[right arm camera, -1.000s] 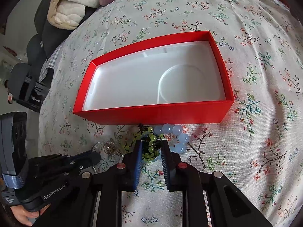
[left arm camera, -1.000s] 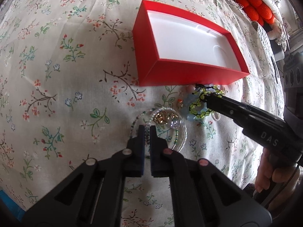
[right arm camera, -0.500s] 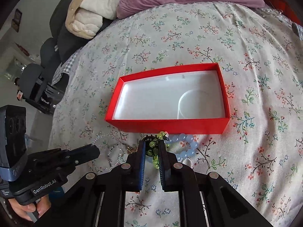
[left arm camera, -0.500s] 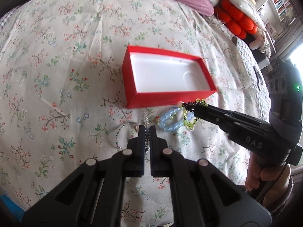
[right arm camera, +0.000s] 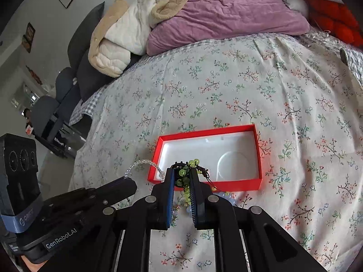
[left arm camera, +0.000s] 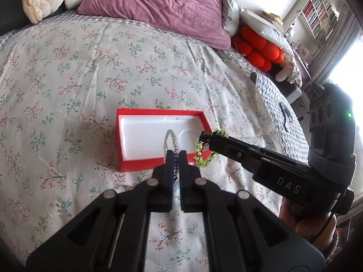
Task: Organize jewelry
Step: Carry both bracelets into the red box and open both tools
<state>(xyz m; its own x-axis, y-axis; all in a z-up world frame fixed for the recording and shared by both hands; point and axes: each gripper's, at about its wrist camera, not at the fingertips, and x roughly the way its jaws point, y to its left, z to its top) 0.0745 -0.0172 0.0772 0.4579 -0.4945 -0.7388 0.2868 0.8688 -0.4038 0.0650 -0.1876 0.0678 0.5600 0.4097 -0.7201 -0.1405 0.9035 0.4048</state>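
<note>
Dangling loose, clear chain (left arm camera: 170, 139) pinched in left gripper (left arm camera: 176, 156) and green bracelet (right arm camera: 185, 176) clamped in right gripper (right arm camera: 182, 176) at box (right arm camera: 205, 133) 6 o'clock edge may tangle or snag its rim

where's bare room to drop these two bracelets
The white tray inside the open red cardboard box is wholly bare. The flowered bedspread lies bare right of and beyond the box. Crowded: the box's near side, where pale blue beads lie.

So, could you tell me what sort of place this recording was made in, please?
Most likely a bedroom at home: the work surface is a bed with a floral sheet, a purple pillow lies at its head, and a bookshelf stands by the window.
</note>
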